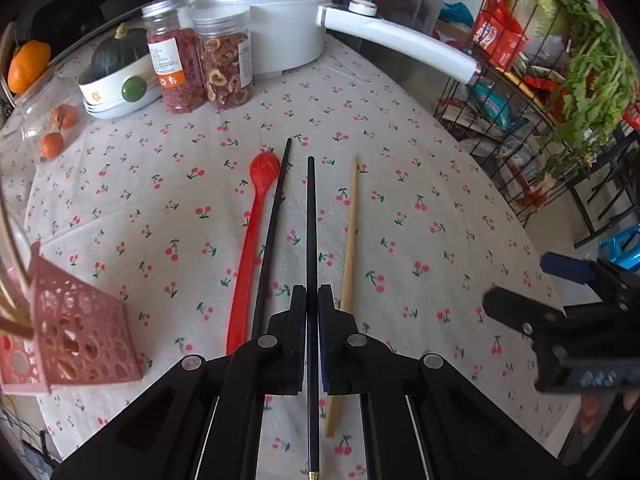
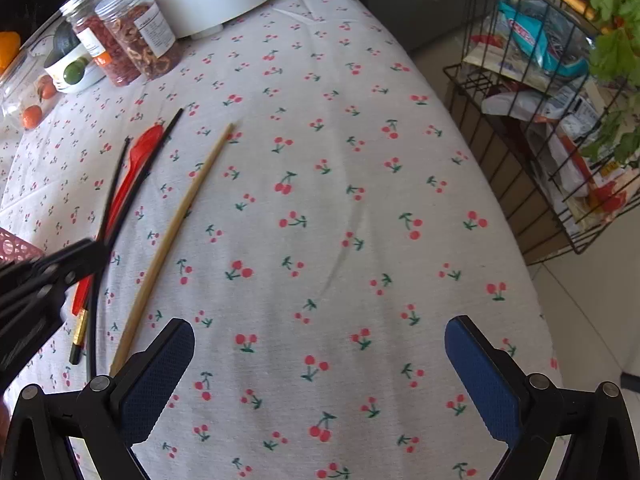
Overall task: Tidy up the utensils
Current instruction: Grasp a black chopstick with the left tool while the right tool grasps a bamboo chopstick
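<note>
My left gripper [image 1: 312, 300] is shut on a black chopstick [image 1: 311, 232] that points straight ahead. A second black chopstick [image 1: 274, 220], a red spoon [image 1: 252, 240] and a wooden chopstick [image 1: 350, 248] lie on the cherry-print tablecloth [image 1: 400, 200] beside it. A pink openwork utensil holder [image 1: 76, 332] stands at the left. My right gripper [image 2: 320, 364] is open and empty over bare cloth, right of the wooden chopstick [image 2: 176, 236]. It also shows at the right of the left wrist view [image 1: 532, 292].
A white pot [image 1: 260, 12] with a long handle, two jars [image 1: 200, 52], a bowl with a squash [image 1: 116, 80] and a clear container of small oranges [image 1: 52, 128] stand at the back. A wire rack [image 2: 540, 120] with packets and greens stands off the table's right edge.
</note>
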Available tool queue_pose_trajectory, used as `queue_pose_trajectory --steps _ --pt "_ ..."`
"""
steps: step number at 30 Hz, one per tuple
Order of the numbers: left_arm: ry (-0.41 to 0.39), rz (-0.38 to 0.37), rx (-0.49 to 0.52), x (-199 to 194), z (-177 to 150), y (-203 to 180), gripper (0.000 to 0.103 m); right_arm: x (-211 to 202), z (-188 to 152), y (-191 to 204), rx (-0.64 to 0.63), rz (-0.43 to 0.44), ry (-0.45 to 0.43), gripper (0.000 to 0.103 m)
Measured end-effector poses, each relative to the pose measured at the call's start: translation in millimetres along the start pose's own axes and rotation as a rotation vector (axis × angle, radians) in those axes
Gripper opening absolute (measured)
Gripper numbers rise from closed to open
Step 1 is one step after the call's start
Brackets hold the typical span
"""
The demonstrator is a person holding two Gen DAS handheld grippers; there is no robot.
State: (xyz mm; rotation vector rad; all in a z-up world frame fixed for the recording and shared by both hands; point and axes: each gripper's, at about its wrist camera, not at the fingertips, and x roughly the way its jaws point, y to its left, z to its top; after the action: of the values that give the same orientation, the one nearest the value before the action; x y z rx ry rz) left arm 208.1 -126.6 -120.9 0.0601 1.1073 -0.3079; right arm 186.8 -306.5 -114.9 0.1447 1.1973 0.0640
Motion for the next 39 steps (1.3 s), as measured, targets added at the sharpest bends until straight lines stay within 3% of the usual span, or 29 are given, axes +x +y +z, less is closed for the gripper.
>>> queue_pose_trajectory --steps 9,14,24,28,32,35,36,39 --pt "-0.061 -0.064 0.039 -73 -57 23 0.005 12 10 22 0.034 0.035 -0.014 0.103" --pt "-0.097 -0.097 -0.009 -88 -80 46 0.005 26 19 43 0.049 0.031 -0.023 0.100" --pt "-0.071 -0.169 -0.046 -92 -92 66 0.005 62 40 70 0.093 0.042 -0.019 0.075" --pt "-0.074 -0.186 -0.054 -95 -92 72 0.005 71 42 86 0.022 -0.051 -0.043 0.062" --pt "-0.076 -0.196 -0.063 -97 -93 79 0.005 74 41 97 -0.027 -0.111 -0.049 0.058" --pt "-0.082 -0.199 -0.074 -101 -94 84 0.005 71 39 97 -0.035 -0.102 -0.047 0.036" --pt "-0.084 -0.200 -0.075 -102 -95 86 0.005 69 38 97 -0.039 -0.094 -0.043 0.019" --pt "-0.094 -0.193 -0.076 -106 -98 89 0.005 66 33 95 -0.044 -0.056 -0.032 0.006"
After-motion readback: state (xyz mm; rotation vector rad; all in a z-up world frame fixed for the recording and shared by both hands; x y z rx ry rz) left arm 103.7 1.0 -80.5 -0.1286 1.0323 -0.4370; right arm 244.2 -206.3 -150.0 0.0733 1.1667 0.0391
